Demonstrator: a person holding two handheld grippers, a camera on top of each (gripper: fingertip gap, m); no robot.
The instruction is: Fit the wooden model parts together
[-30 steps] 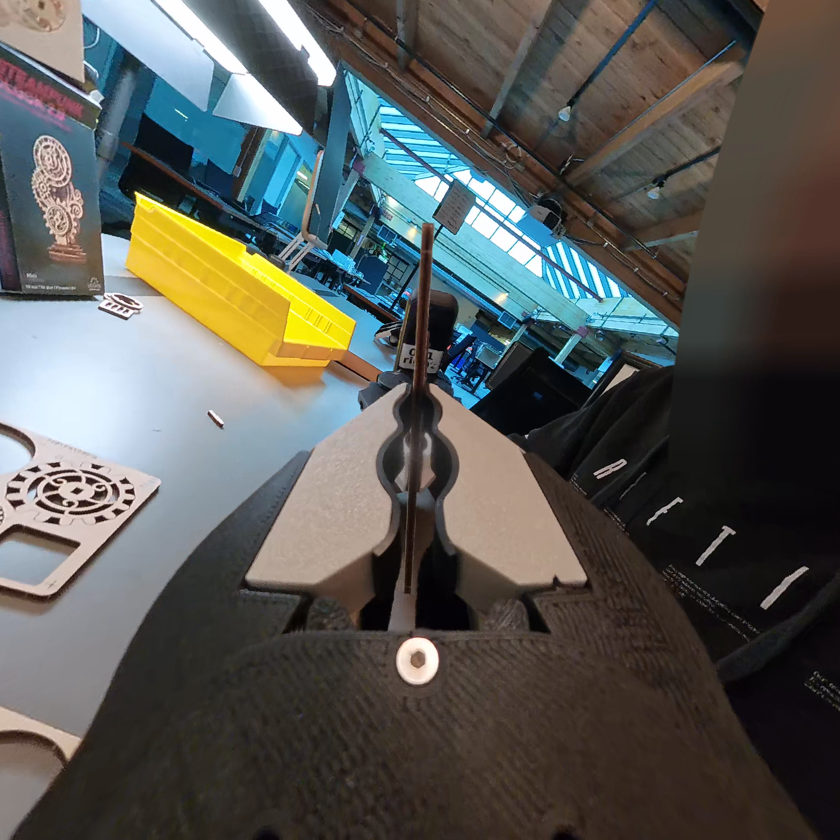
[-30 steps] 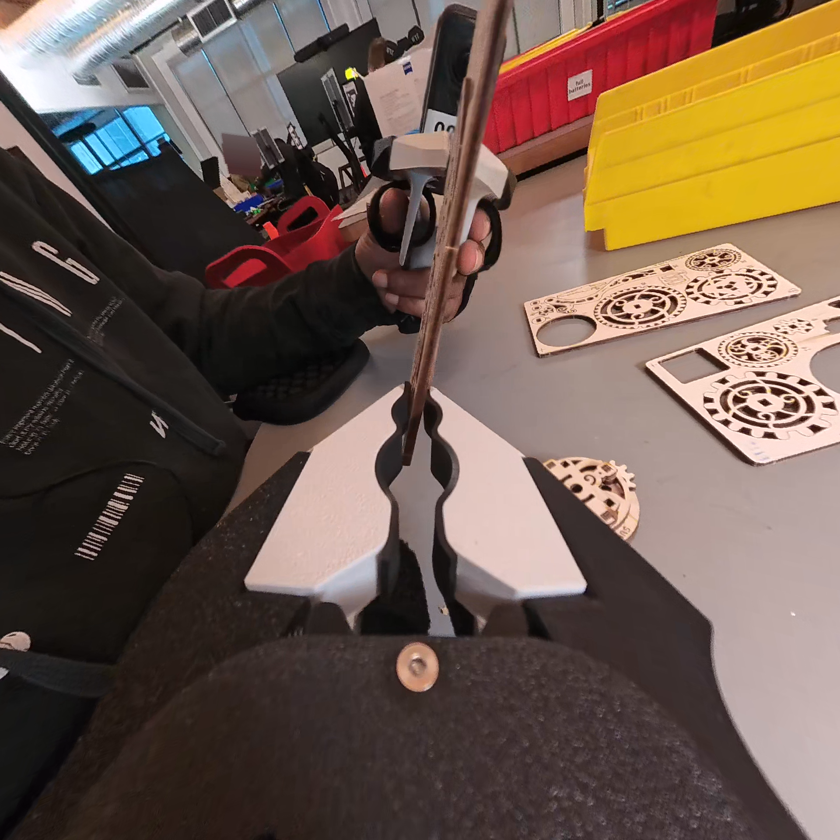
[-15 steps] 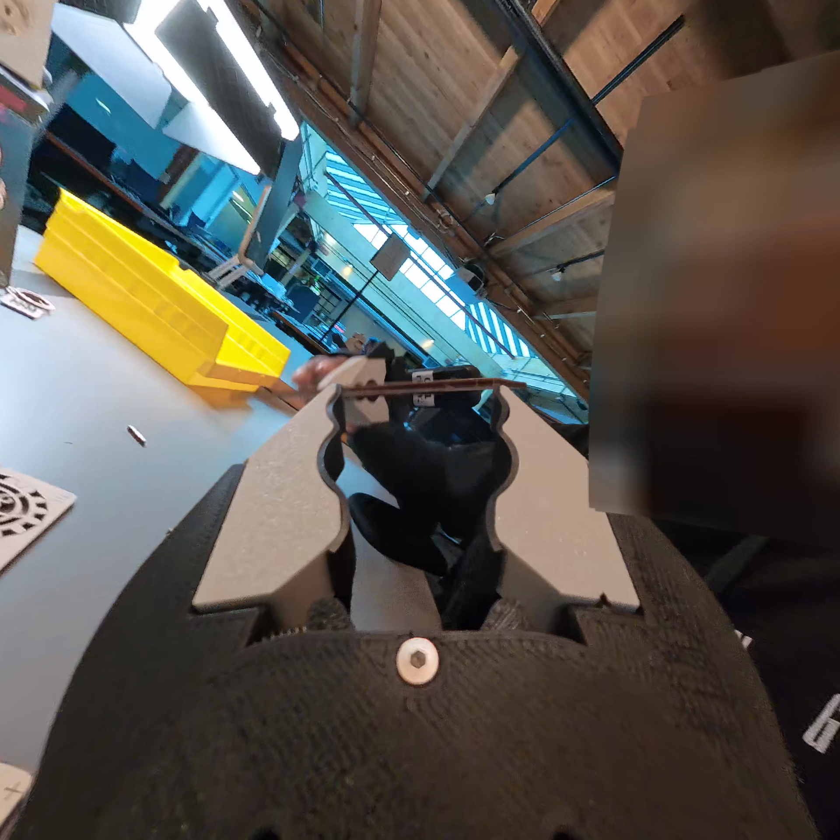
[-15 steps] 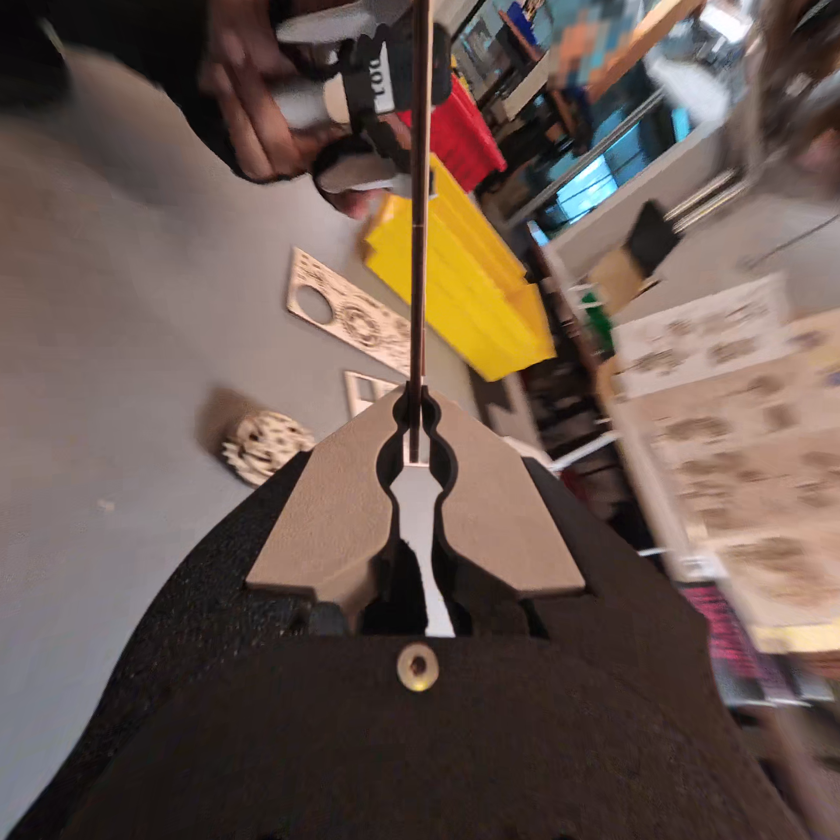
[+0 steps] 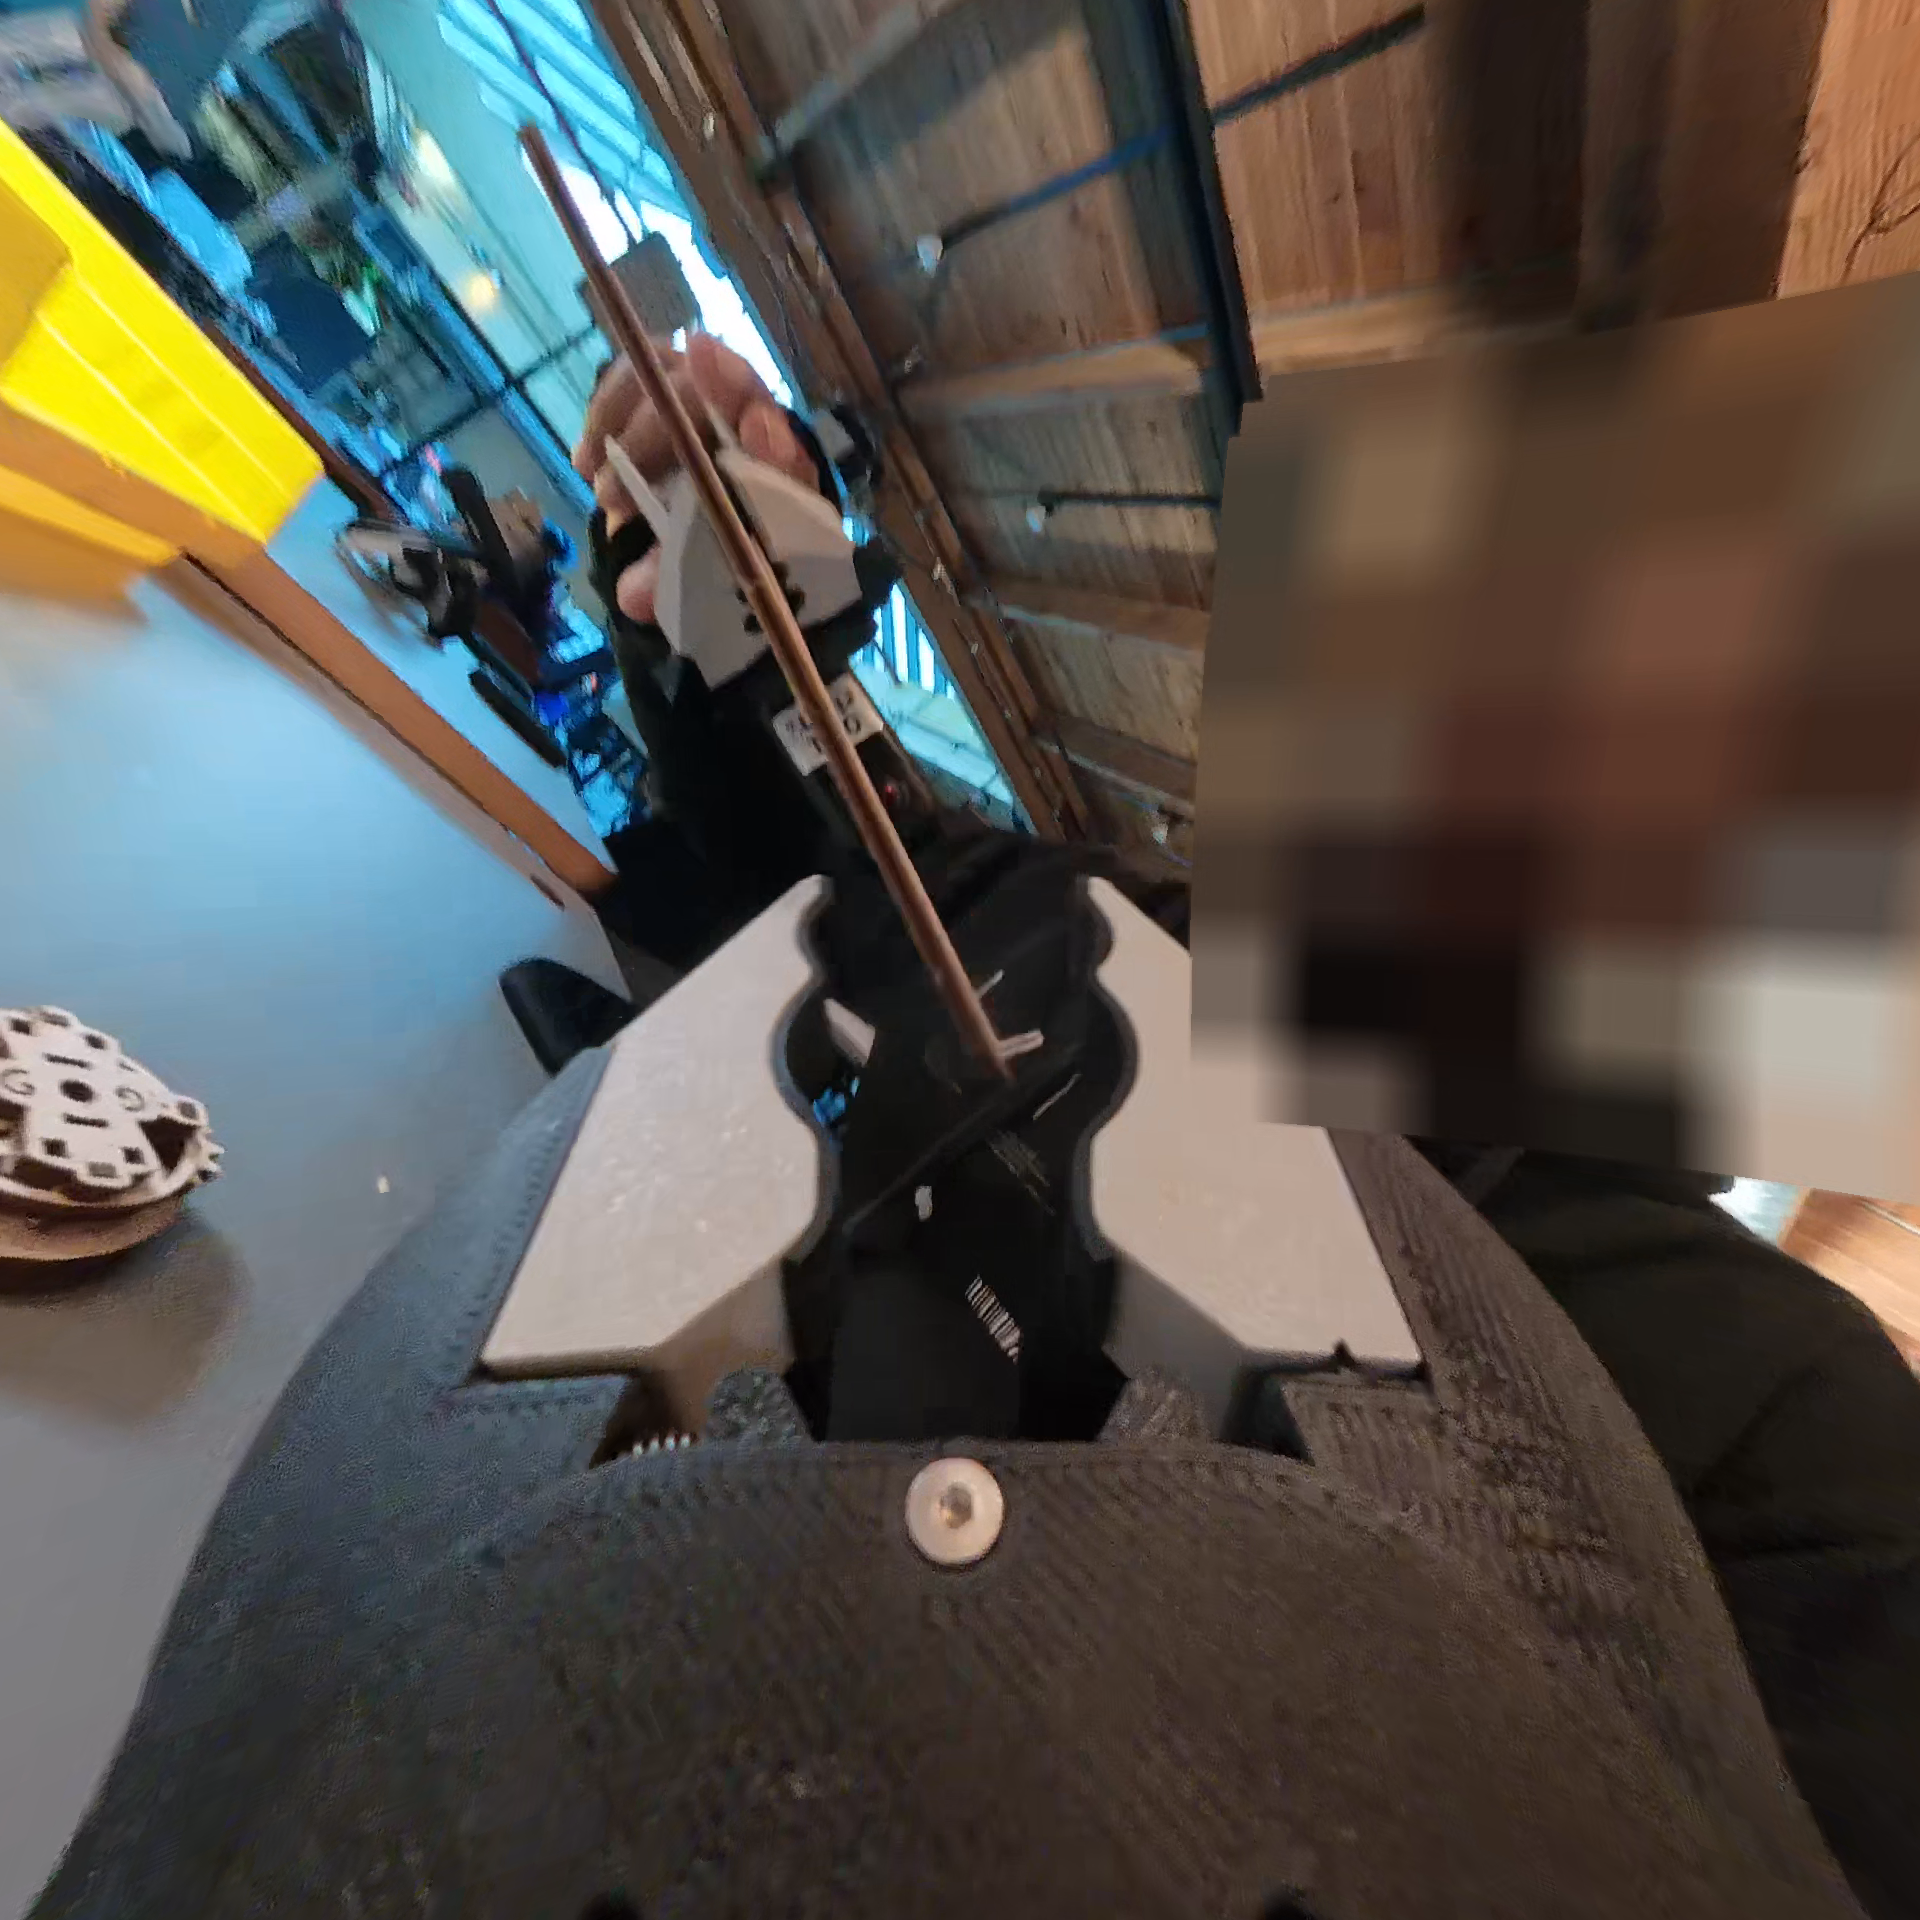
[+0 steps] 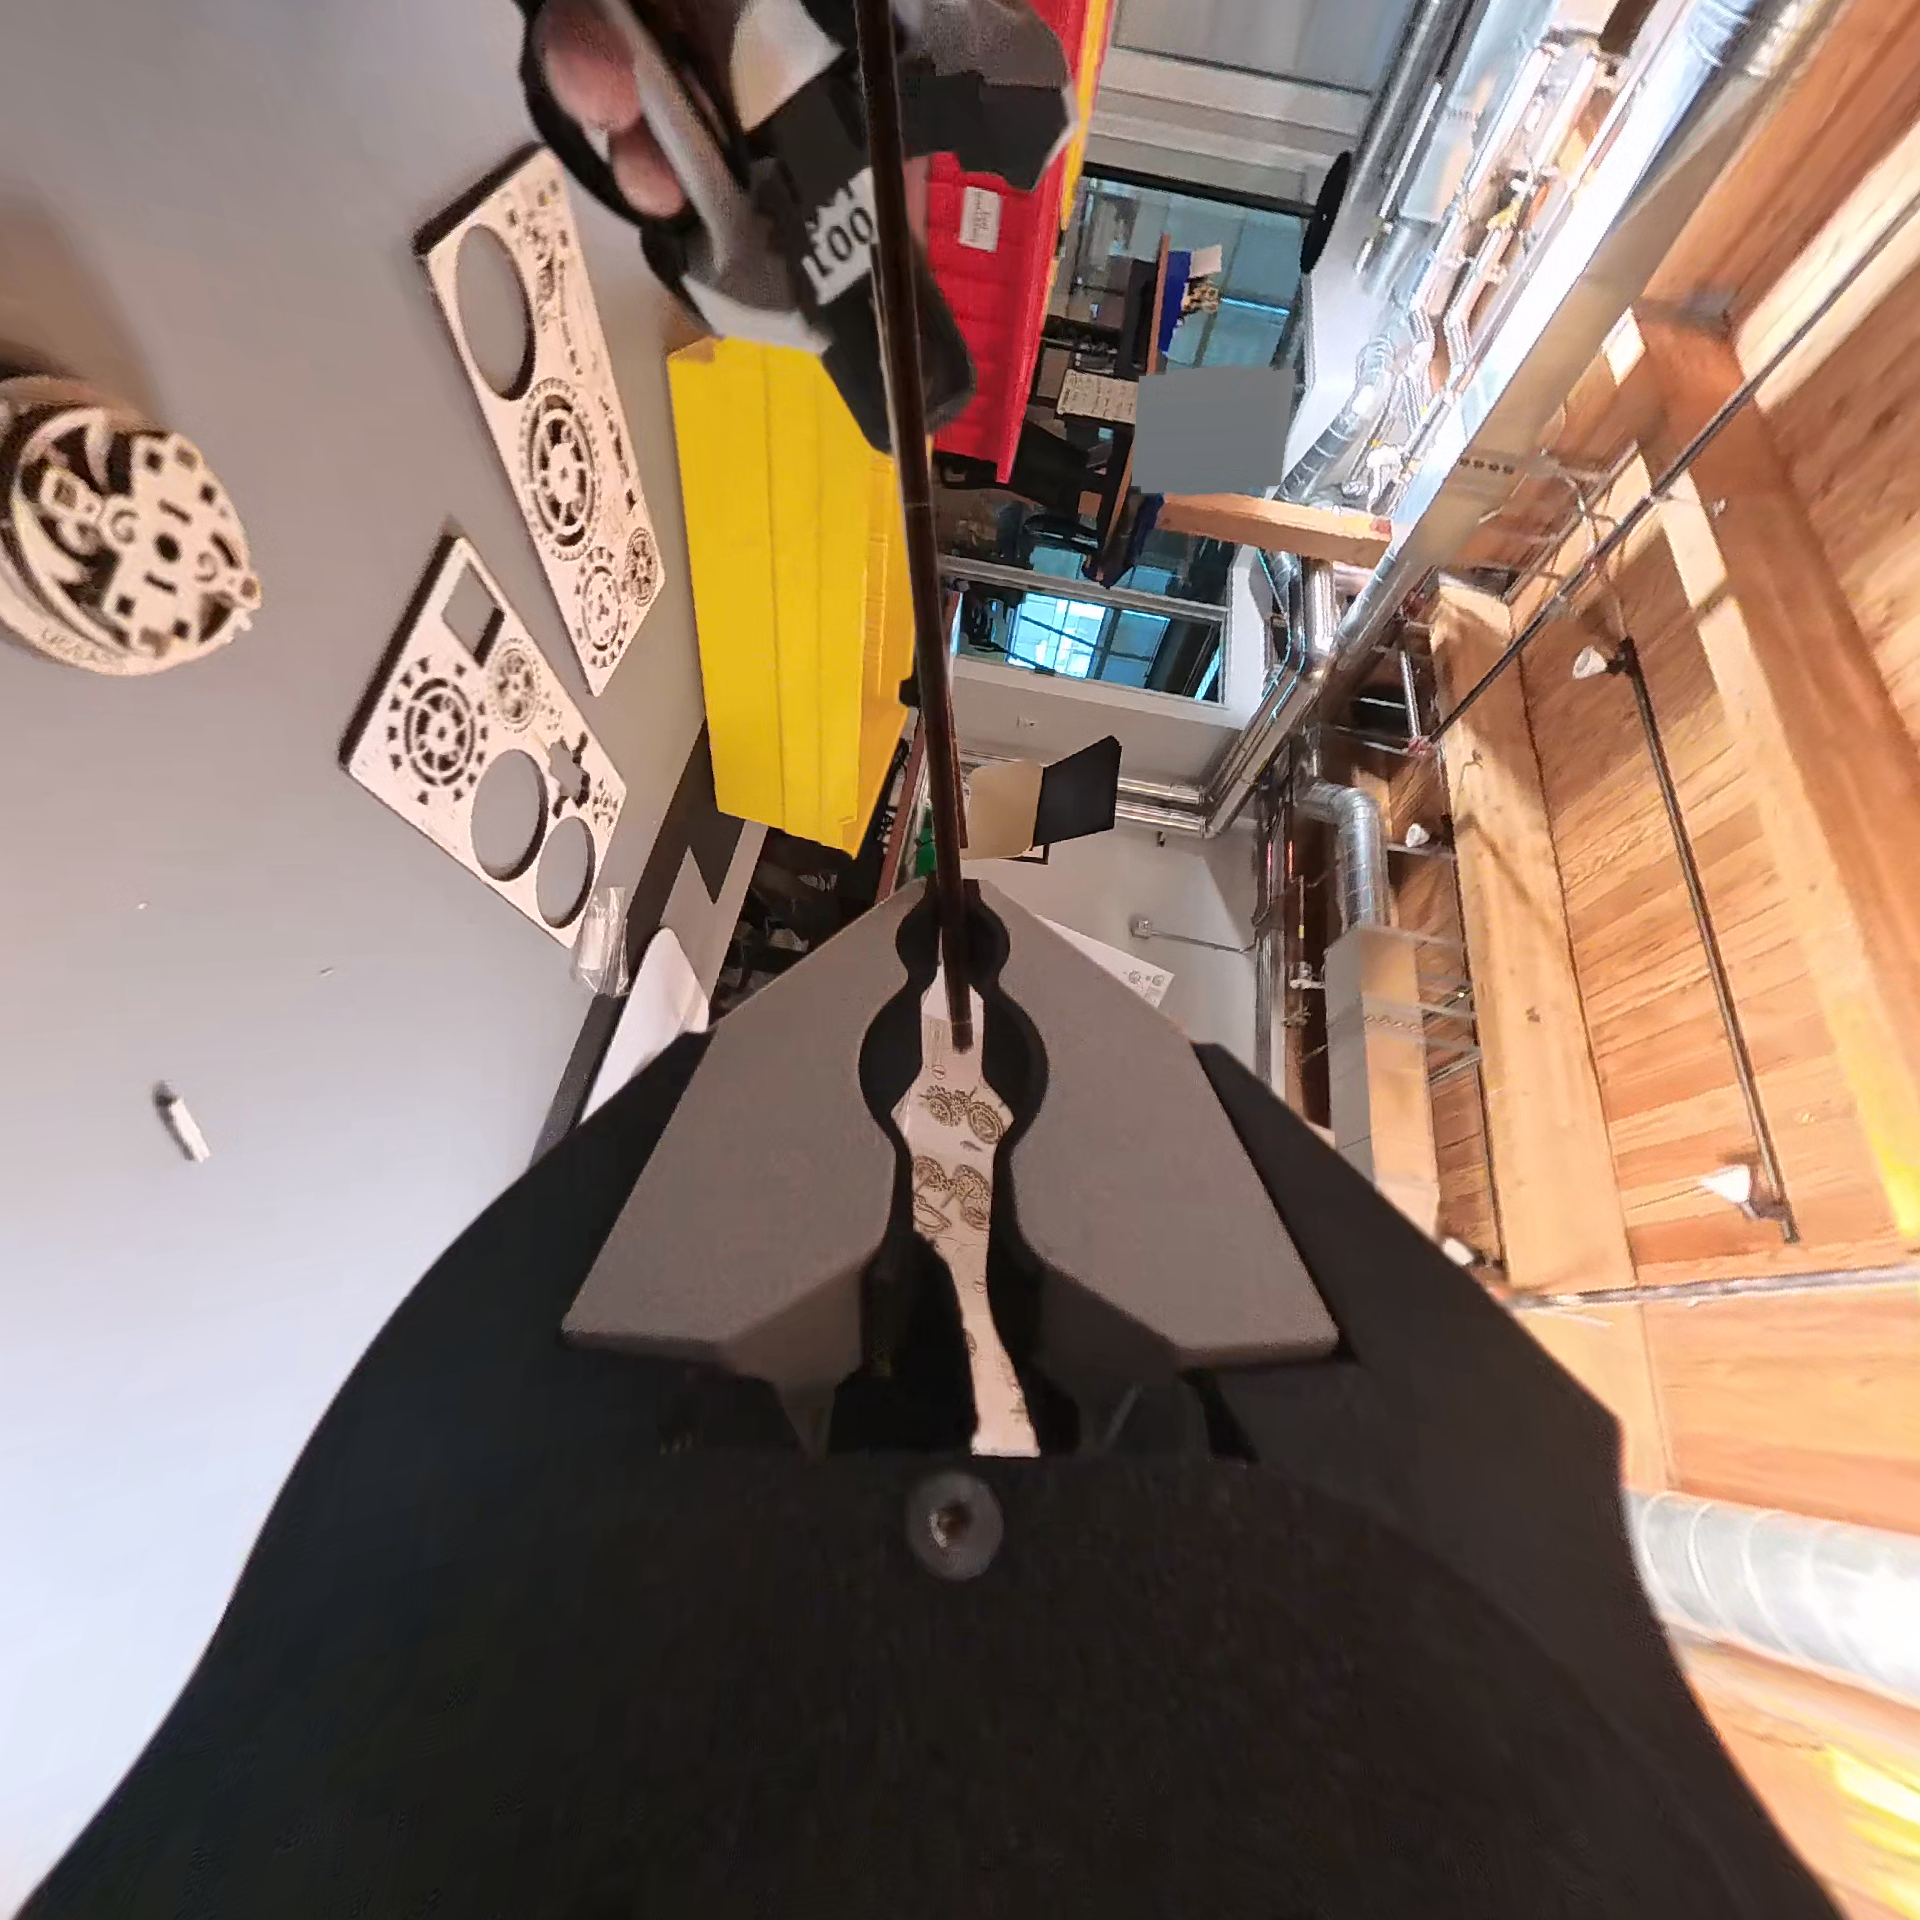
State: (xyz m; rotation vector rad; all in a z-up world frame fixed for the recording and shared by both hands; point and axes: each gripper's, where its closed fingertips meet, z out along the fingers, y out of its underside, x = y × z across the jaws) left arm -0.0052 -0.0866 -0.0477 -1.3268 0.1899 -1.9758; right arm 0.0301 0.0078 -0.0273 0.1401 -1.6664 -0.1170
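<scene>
A thin wooden sheet (image 6: 920, 520) shows edge-on as a dark strip. My right gripper (image 6: 954, 906) is shut on its near end and holds it in the air. In the left wrist view the same sheet (image 5: 727, 540) slants from the upper left, and its lower end lies in the gap of my left gripper (image 5: 954, 914), whose jaws stand wide apart without touching it. The right gripper (image 5: 758, 582) shows farther off around the sheet's middle. The left gripper (image 6: 831, 135) and a hand show at the top of the right wrist view. A round wooden gear assembly (image 6: 114, 540) lies on the grey table (image 6: 260, 1039).
Two flat wooden part sheets (image 6: 540, 416) (image 6: 478, 738) lie on the table beside a yellow bin (image 6: 790, 592), with a red bin (image 6: 997, 260) behind. A small peg (image 6: 182, 1122) lies loose. The gear assembly (image 5: 94, 1122) sits left of my left gripper. A person in black is close on the right. My right fingertips sit around 11 cm from my left ones.
My left gripper, shut on the sheet a second ago, has opened and let it go. My right gripper keeps hold and has turned the sheet; both views have rolled.
</scene>
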